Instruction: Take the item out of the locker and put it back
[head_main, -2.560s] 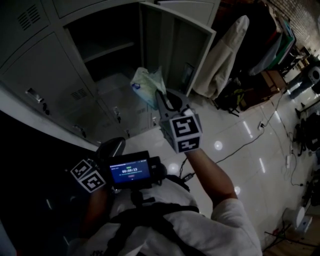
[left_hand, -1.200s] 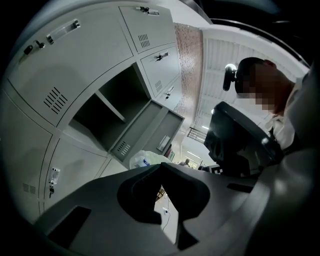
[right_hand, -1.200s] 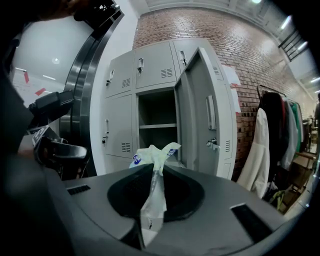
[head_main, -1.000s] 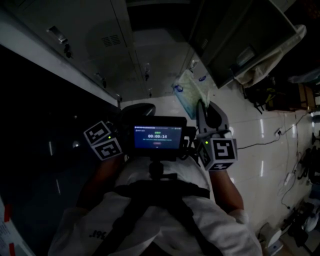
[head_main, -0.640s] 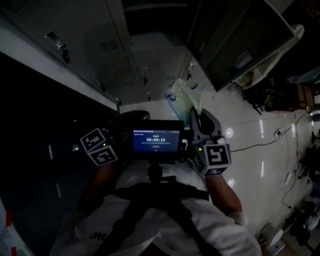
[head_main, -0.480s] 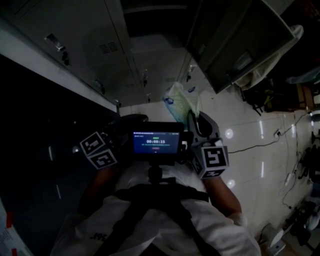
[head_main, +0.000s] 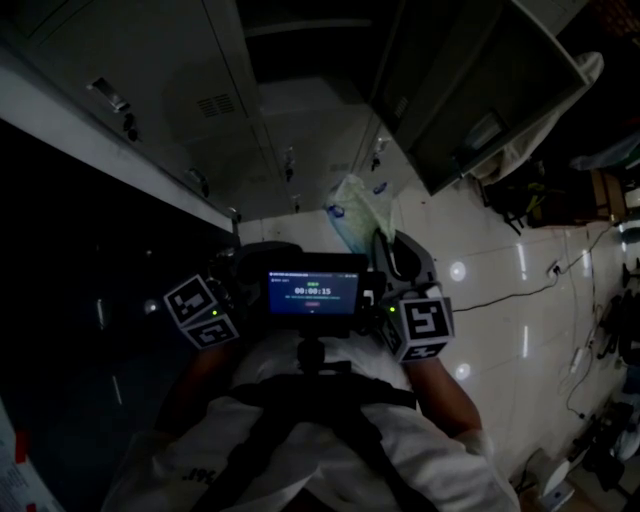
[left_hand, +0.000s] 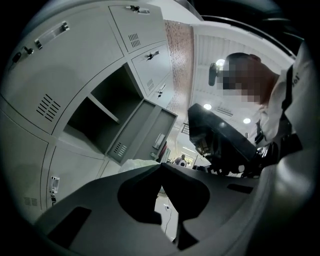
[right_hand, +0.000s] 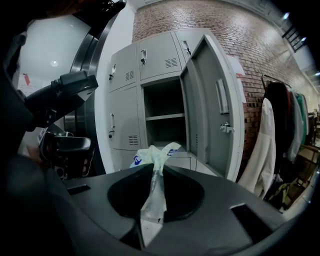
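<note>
Head view: the bag (head_main: 356, 203) is outside the locker (head_main: 300, 120), carried at the tips of the right claw (head_main: 381, 243) above the tiled floor (head_main: 500, 290) and in front of the lower doors. The door (head_main: 480, 90) of the open compartment stands wide. Taking out is judged complete; putting back is not yet done, and the bag hangs well short of the opening. Lighting here is poor, so the bag reads only as a pale, crumpled shape with blue marks. Left gripper view: the left claw (left_hand: 161, 165) has its jaws together at the tips with nothing between them. Beyond it are the grey locker fronts and the open compartment with its shelf (left_hand: 102, 107), in which nothing can be seen from this angle. A pale edge of the bag shows just past the upper jaw. Right gripper view: the right claw is clamped on the bag, and a twisted neck of thin film runs down between the jaws. The bulk puffs out beyond the tips, directly in line with the open compartment but clear of it. The bag is whitish, semi-transparent plastic, creased, with blue print on its upper folds. It appears light and limp, and its contents cannot be made out.
</note>
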